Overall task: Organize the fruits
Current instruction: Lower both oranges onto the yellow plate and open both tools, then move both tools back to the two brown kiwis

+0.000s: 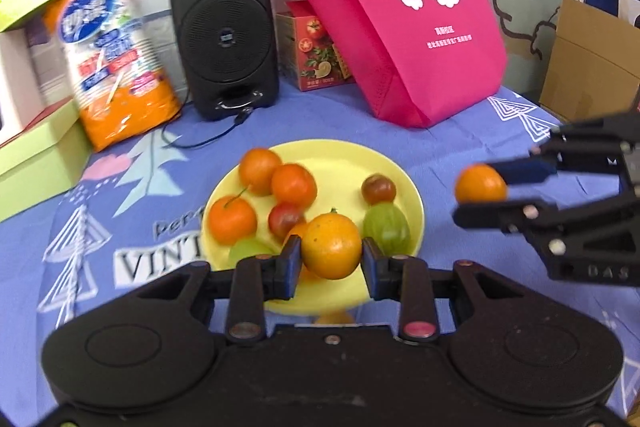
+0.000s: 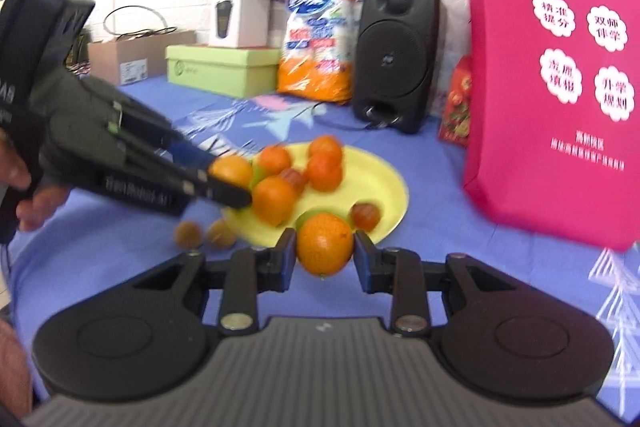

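**user_a:** 2 grippers, 1 fruit each, so this looks like the tail end to me. Going biggest to smallest: blue printed tablecloth (image 1: 460,147), then the round pale-yellow plate (image 1: 360,159) in the middle of it, already holding a pile of small orange, red and green fruits. Most of the sorting looks done.

**user_b:** Agreed, mostly. The left gripper (image 1: 331,257) has its jaws pressed against the sides of a round orange citrus fruit (image 1: 331,246), held above the near edge of the plate. The right gripper (image 2: 325,254) is clamped on a second orange citrus fruit (image 2: 325,245), off to the plate's right side and not over it yet, judging from the left wrist view.

**user_a:** So what's left? I count 2 small brownish-orange fruits (image 2: 204,234) lying on the cloth just beside the plate's left rim in the right wrist view. Those haven't made it on.

**user_b:** Yeah, so my guess: 2 in the air to set down, 2 loose ones to pick up after. Can't tell if anything else is hiding behind the grippers. The plate is getting crowded on the left, while the right half has bare yellow, so that's where I'd aim. Round fruit rolls, so a gentle release matters.
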A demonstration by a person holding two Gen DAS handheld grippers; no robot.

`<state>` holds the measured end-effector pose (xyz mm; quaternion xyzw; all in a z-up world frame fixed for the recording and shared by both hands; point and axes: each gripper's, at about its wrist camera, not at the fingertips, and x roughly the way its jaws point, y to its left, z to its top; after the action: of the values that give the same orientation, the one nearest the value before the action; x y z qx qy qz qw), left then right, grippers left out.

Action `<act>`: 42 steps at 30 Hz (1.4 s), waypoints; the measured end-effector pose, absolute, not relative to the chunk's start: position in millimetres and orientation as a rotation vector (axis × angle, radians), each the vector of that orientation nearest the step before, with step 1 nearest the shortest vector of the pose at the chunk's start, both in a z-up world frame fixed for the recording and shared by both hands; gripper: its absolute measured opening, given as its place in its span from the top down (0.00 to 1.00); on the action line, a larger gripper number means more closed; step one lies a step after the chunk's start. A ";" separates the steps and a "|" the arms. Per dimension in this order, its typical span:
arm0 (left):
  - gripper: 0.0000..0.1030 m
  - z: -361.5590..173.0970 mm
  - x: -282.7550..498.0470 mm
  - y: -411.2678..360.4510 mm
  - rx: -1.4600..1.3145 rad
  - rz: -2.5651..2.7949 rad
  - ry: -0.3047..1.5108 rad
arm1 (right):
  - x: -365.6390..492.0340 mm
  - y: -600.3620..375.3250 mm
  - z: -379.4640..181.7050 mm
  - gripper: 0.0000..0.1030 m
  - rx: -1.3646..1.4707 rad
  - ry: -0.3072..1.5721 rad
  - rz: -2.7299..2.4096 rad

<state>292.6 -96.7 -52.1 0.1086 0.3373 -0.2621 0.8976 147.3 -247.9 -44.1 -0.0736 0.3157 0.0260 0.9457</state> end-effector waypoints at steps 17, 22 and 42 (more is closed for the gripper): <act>0.53 -65.0 338.2 -127.8 0.278 -0.551 0.713 | 266.4 -282.3 -49.8 0.70 -0.173 0.713 0.094; 0.51 -53.2 324.5 -107.3 0.252 -0.526 0.677 | 256.4 -282.2 -44.4 0.70 -0.189 0.684 0.078; 0.42 -67.7 236.8 -29.8 0.124 -0.426 0.706 | 158.7 -230.3 -51.2 0.63 -0.110 0.667 0.129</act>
<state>236.8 -29.8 -67.7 0.0605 0.3426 -0.2071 0.9144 158.7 -230.3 -51.2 -0.0537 0.3268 0.0631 0.9415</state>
